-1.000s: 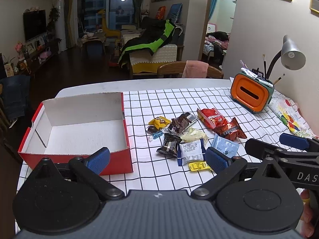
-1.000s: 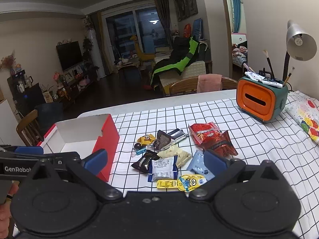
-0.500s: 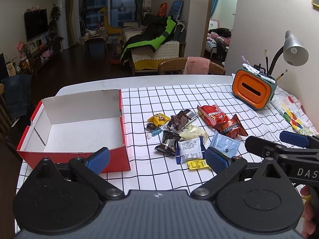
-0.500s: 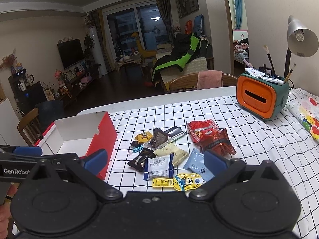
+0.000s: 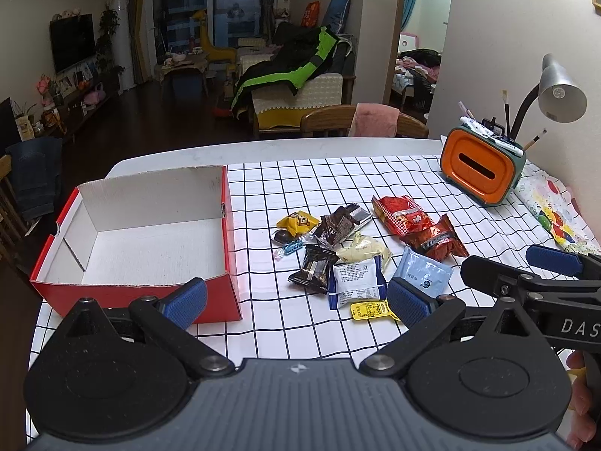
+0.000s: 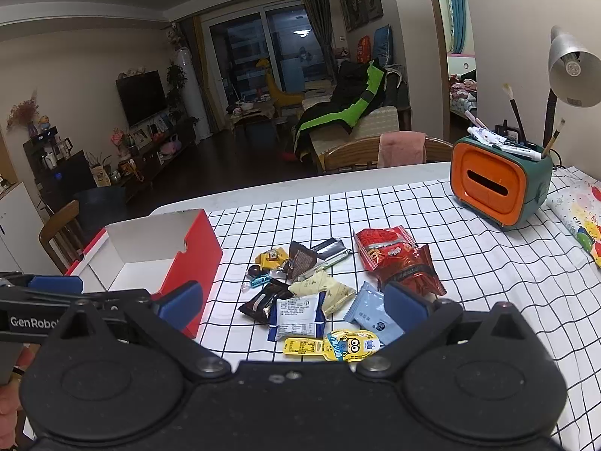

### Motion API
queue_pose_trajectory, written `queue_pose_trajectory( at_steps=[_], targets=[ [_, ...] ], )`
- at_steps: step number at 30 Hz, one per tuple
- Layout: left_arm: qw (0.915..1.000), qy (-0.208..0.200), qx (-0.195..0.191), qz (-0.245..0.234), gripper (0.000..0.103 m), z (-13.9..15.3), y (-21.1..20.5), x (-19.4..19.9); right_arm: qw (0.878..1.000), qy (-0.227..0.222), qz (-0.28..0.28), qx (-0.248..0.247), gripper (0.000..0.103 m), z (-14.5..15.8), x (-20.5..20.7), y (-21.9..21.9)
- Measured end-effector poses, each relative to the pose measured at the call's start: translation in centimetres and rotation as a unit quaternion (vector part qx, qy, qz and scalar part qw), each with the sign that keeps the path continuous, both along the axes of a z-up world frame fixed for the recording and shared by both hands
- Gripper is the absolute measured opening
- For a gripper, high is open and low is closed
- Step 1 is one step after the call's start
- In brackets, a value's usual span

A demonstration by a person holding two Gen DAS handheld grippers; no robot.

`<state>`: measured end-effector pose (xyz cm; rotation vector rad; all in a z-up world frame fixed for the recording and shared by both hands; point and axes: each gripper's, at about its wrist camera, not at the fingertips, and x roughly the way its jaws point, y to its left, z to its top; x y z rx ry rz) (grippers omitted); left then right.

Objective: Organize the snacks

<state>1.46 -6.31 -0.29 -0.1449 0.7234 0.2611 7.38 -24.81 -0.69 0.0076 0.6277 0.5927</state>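
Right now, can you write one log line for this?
left gripper: open, empty | right gripper: open, empty | red cardboard box: empty | snack packets: loose on checked tablecloth

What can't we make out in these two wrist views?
- Yellow cartoon snack packet: in the left wrist view its right end is hidden behind the left gripper finger.
- Light blue packet: right wrist view, one corner behind the right gripper finger.
- Wrapper print: too small to read in both views.
- Red box: right wrist view, near part hidden by the left gripper.
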Motion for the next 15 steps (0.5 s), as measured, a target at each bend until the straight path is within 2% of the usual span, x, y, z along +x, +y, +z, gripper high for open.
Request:
queue_pose_trajectory(
  at_steps=[15],
  targets=[
    [1.0000,0.001,-0.001,0.000,0.103,0.00,-0.15,0.14,1.000,0.001,0.001,-0.002,0.103,0.07,0.34,0.05]
  ],
)
